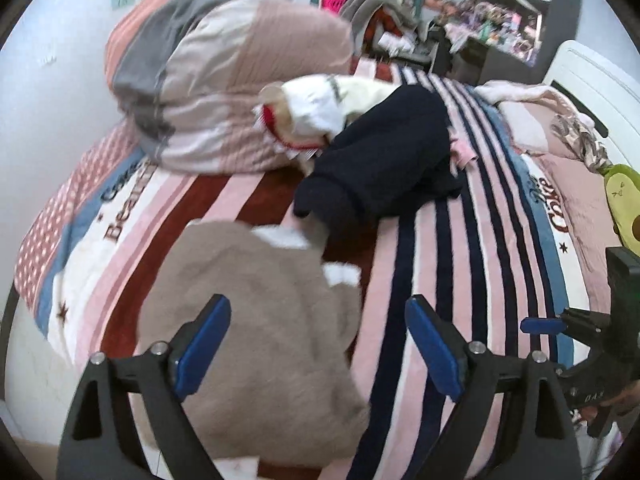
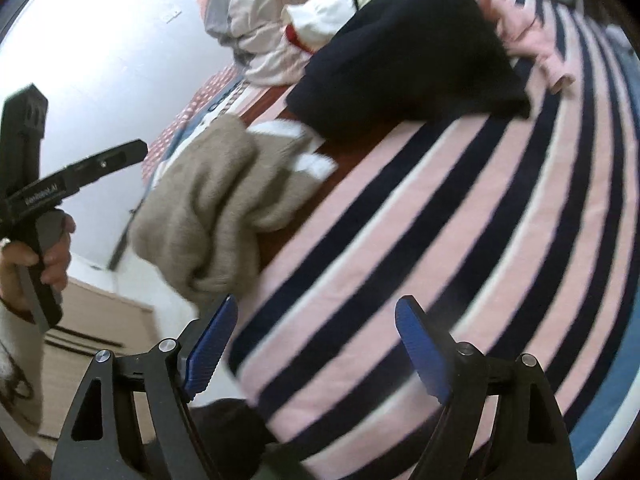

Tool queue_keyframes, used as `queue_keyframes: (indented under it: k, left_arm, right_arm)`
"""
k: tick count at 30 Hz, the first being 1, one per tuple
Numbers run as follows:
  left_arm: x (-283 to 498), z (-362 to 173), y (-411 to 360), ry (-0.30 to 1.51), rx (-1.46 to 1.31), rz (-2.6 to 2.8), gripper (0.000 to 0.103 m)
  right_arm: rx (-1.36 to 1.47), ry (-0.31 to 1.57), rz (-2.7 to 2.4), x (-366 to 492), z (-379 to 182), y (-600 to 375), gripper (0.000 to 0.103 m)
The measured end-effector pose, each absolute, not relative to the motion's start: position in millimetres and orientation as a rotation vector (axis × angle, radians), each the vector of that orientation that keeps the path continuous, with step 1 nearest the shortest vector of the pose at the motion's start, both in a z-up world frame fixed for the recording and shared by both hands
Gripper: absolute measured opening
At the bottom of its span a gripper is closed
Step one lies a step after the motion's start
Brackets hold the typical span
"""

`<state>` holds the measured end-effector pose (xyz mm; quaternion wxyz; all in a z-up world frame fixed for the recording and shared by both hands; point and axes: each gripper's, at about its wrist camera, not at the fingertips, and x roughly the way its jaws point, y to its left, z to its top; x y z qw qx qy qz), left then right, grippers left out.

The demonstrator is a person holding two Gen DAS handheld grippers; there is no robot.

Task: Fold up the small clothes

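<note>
A crumpled tan garment [image 1: 260, 340] with white trim lies on the striped bed near its front left edge; it also shows in the right wrist view [image 2: 224, 196]. My left gripper [image 1: 318, 344] is open just above it, holding nothing. My right gripper [image 2: 316, 344] is open and empty over the striped blanket, to the right of the tan garment. A dark navy garment [image 1: 384, 160] lies in a heap further back, with a white and red garment [image 1: 316, 116] behind it and a small pink garment [image 2: 532, 44] to its right.
A rolled striped duvet [image 1: 224, 80] lies at the back left against the wall. Pillows and an avocado plush [image 1: 624, 208] sit at the right by the white headboard. Cluttered shelves stand beyond the bed. The bed's edge drops to the floor at left.
</note>
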<state>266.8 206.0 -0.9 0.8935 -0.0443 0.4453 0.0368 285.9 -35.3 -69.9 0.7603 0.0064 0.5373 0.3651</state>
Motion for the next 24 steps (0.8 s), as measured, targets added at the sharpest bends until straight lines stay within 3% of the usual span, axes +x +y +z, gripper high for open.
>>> queue_keyframes:
  k: [7,16,24]
  left_arm:
    - [267,-30,147,0.675,-0.009,0.054,0.095]
    - [240,-65,99,0.357,0.058,0.077,0.102]
    - [205,-60,86,0.310,0.027,0.042,0.102]
  right_arm:
    - [-0.063,0.885,0.719,273,-85,-62,0.081]
    - [-0.188,0.520,0.639,234,-107,-86,0.100]
    - [-0.139,0.419,0.424,190,-90,-107,0.102]
